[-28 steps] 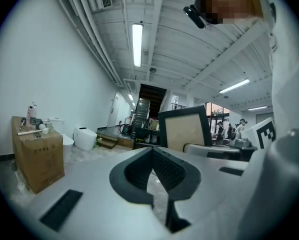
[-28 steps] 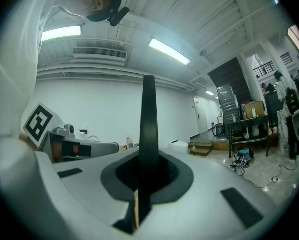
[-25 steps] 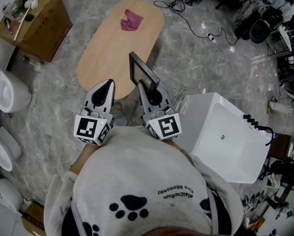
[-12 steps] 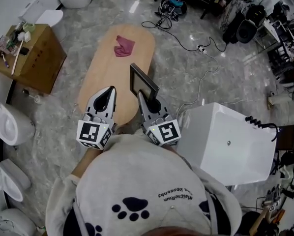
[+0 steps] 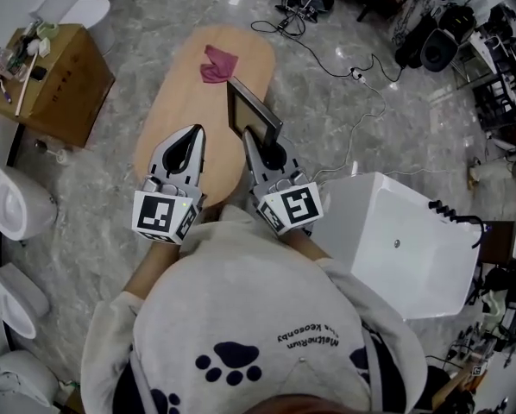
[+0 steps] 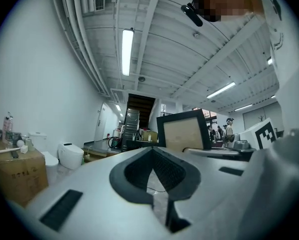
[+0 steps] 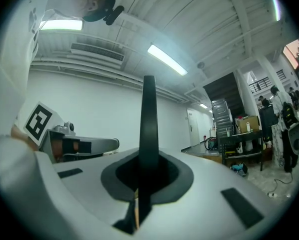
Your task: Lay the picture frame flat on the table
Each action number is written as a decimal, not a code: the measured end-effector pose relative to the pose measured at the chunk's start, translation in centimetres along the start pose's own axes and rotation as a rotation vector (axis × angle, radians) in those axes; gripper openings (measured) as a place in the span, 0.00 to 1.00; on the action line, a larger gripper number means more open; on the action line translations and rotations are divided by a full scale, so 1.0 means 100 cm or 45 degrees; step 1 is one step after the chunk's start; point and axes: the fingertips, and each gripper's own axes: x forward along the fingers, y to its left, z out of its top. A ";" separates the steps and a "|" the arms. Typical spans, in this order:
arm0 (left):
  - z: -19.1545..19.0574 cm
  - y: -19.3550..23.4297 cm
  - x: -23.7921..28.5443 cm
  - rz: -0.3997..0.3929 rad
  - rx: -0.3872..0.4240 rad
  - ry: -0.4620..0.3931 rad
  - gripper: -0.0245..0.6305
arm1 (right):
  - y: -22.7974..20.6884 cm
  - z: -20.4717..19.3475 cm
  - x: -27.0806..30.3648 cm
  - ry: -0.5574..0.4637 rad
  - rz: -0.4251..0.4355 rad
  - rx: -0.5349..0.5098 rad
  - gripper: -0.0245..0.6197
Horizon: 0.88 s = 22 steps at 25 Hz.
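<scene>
A black picture frame (image 5: 252,116) with a pale backing stands upright, held by its lower edge above the near end of an oval wooden table (image 5: 199,115). My right gripper (image 5: 260,149) is shut on it; in the right gripper view the picture frame (image 7: 148,134) rises edge-on from between the jaws. The left gripper (image 5: 191,136) is shut and holds nothing, to the left of the frame over the table. From the left gripper (image 6: 154,171) view the picture frame (image 6: 183,131) shows its pale face to the right.
A crumpled pink cloth (image 5: 217,62) lies at the table's far end. A cardboard box (image 5: 53,57) with small items stands at the left, toilets (image 5: 6,202) along the left edge, a white tub (image 5: 405,244) at the right, cables (image 5: 344,67) on the marble floor.
The view has shifted so that the table and the grippers sit higher in the picture. Both grippers, with the frame, now reach farther over the table's near end.
</scene>
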 end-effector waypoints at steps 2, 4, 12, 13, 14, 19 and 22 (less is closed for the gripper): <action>0.004 0.002 0.002 0.012 0.007 -0.006 0.05 | -0.003 0.005 0.006 -0.003 0.011 -0.019 0.06; 0.010 0.005 0.005 0.030 0.017 -0.010 0.05 | -0.005 0.011 0.014 -0.005 0.025 -0.031 0.06; 0.036 0.022 0.019 0.084 0.072 -0.029 0.05 | -0.015 0.030 0.038 -0.008 0.071 -0.070 0.06; 0.035 0.026 0.019 0.092 0.077 -0.023 0.05 | -0.015 0.028 0.041 -0.002 0.075 -0.067 0.06; 0.033 0.029 0.019 0.097 0.077 -0.016 0.05 | -0.014 0.024 0.043 0.005 0.078 -0.062 0.06; 0.020 0.043 0.026 0.105 0.069 0.014 0.05 | -0.017 0.009 0.057 0.023 0.108 -0.052 0.06; 0.005 0.049 0.025 0.109 0.048 0.059 0.05 | -0.015 -0.008 0.060 0.061 0.131 -0.022 0.06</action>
